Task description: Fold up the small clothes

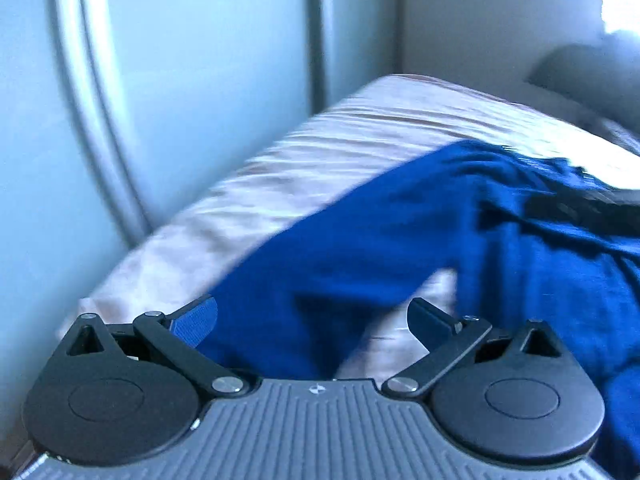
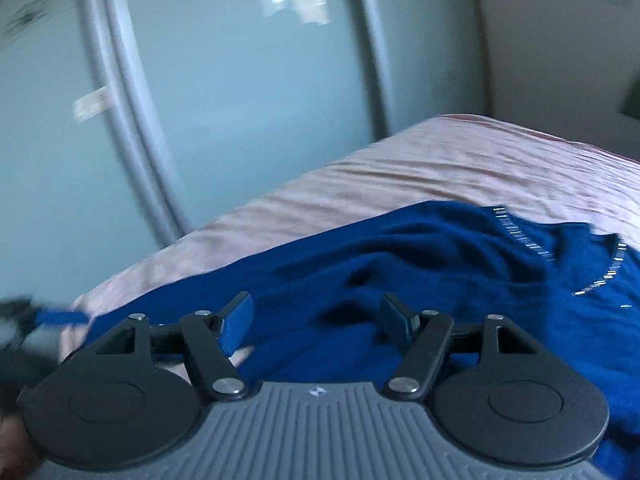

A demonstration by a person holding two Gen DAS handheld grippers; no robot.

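Note:
A dark blue knitted top (image 1: 400,232) lies rumpled on a bed with a pale pink sheet (image 1: 304,160). In the right wrist view the top (image 2: 420,264) shows a neckline trimmed with small silver beads (image 2: 524,240). My left gripper (image 1: 312,316) is open, jaws wide apart, just above the near part of the top, holding nothing. My right gripper (image 2: 316,316) is open too, low over the top's near edge, holding nothing. The left gripper shows blurred at the left edge of the right wrist view (image 2: 24,320).
Pale blue frosted wardrobe doors (image 2: 240,92) with grey frames stand close along the bed's left side. A white wall (image 2: 560,60) is behind the bed. A grey pillow (image 1: 580,68) lies at the far right. The bed edge (image 2: 132,276) runs diagonally at left.

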